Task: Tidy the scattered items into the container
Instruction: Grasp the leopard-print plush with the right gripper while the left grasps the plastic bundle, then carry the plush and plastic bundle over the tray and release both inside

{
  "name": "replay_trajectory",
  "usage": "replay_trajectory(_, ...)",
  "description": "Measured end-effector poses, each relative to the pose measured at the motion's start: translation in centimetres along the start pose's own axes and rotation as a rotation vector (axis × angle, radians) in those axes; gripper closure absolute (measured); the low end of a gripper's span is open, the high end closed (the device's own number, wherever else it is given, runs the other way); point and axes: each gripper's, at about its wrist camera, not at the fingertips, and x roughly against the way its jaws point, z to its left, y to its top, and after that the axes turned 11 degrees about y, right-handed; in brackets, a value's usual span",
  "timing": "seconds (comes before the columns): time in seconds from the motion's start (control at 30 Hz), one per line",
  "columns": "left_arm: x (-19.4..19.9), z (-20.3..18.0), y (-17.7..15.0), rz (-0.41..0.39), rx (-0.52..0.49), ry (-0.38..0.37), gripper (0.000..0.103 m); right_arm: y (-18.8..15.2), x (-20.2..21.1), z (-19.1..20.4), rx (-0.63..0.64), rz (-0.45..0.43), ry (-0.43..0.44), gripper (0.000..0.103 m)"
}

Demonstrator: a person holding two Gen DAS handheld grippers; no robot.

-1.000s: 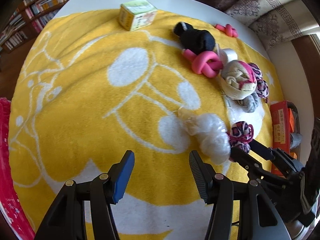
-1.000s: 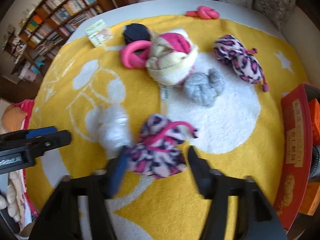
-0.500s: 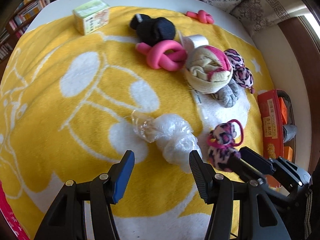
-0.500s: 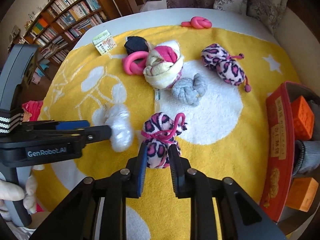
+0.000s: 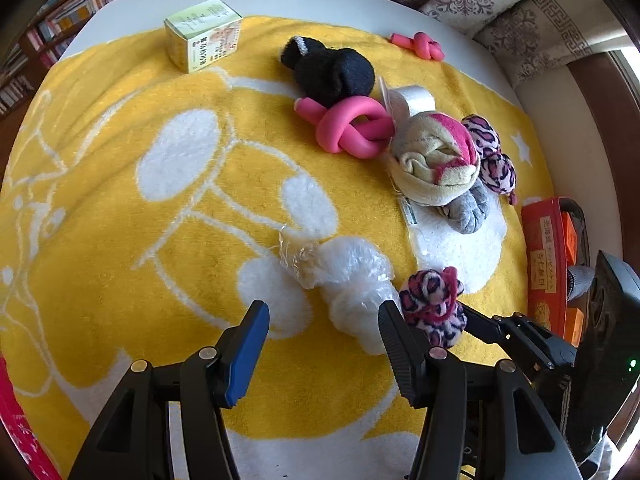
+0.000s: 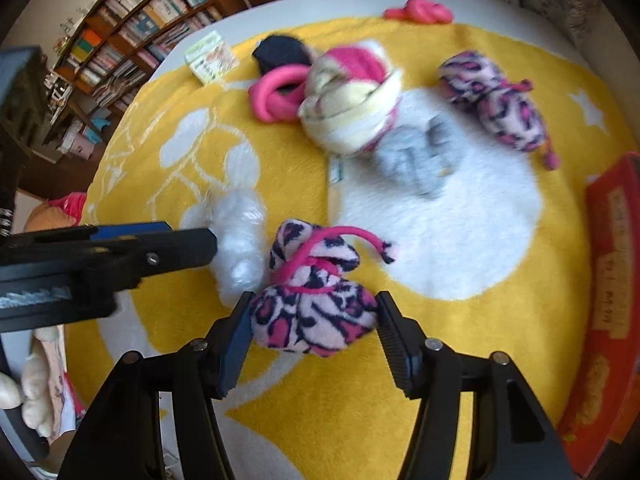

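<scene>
A leopard-print pouch [image 6: 312, 312] with a pink cord lies on the yellow blanket [image 5: 120, 200] between the jaws of my right gripper [image 6: 314, 320]. The jaws are opening and the pads stand at the pouch's two sides. My left gripper [image 5: 324, 320] is open with nothing between its fingers; a clear plastic-wrapped bundle [image 5: 348, 276] lies just ahead of its right finger. The red container [image 6: 612, 248] sits at the blanket's right edge. Farther off lie a pink foam knot [image 5: 352, 126], a black sock [image 5: 332, 68], a cream-and-pink sock roll [image 5: 436, 160], a grey sock [image 5: 472, 208] and a second leopard pouch [image 5: 492, 156].
A green-and-yellow carton [image 5: 204, 34] stands at the blanket's far left, a small pink knot [image 5: 418, 44] on the white table beyond. A white tape roll [image 5: 416, 98] sits behind the sock roll. Bookshelves [image 6: 132, 40] line the left, cushions the back.
My right gripper narrowed just short of the leopard pouch, then widened and came forward, so the pouch now sits between its jaws. My left gripper drifted towards the plastic bundle.
</scene>
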Motion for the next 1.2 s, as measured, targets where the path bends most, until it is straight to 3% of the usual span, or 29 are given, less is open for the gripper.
replay_trajectory(0.07, -0.1, -0.2, 0.2, 0.006, 0.006, -0.013, 0.045, -0.1, 0.3, 0.4, 0.010, 0.003, -0.008, 0.048)
replay_trajectory(0.3, -0.6, -2.1, 0.3, 0.022, -0.024, -0.056, 0.044, -1.4, 3.4, 0.3, -0.008, -0.042, -0.079, 0.049)
replay_trajectory(0.63, -2.6, -3.5, 0.3, 0.003, -0.023, -0.011, 0.045, -3.5, 8.1, -0.7, -0.012, -0.110, -0.144, 0.049)
replay_trajectory(0.7, -2.5, -3.6, 0.3, -0.017, -0.014, 0.005, 0.048, -3.8, 8.7, -0.8, -0.008, -0.121, -0.151, 0.049)
replay_trajectory(0.73, -2.5, -3.7, 0.2, -0.024, -0.013, 0.017, 0.058, -3.9, 8.8, -0.8, -0.009, -0.126, -0.154, 0.049)
replay_trajectory(0.8, -2.4, -3.6, 0.1, -0.029, -0.018, 0.025, 0.062, -4.3, 9.8, -1.1, -0.013, -0.139, -0.153, 0.049)
replay_trajectory(0.93, -1.4, -3.9, -0.3, -0.049, 0.003, 0.017, 0.062, -4.7, 11.8, -1.4, -0.005, -0.178, -0.148, 0.049)
replay_trajectory(1.2, 3.0, -7.9, -1.4, -0.133, -0.049, -0.023, 0.062, -5.7, 15.7, -2.6, -0.005, -0.244, -0.151, 0.049)
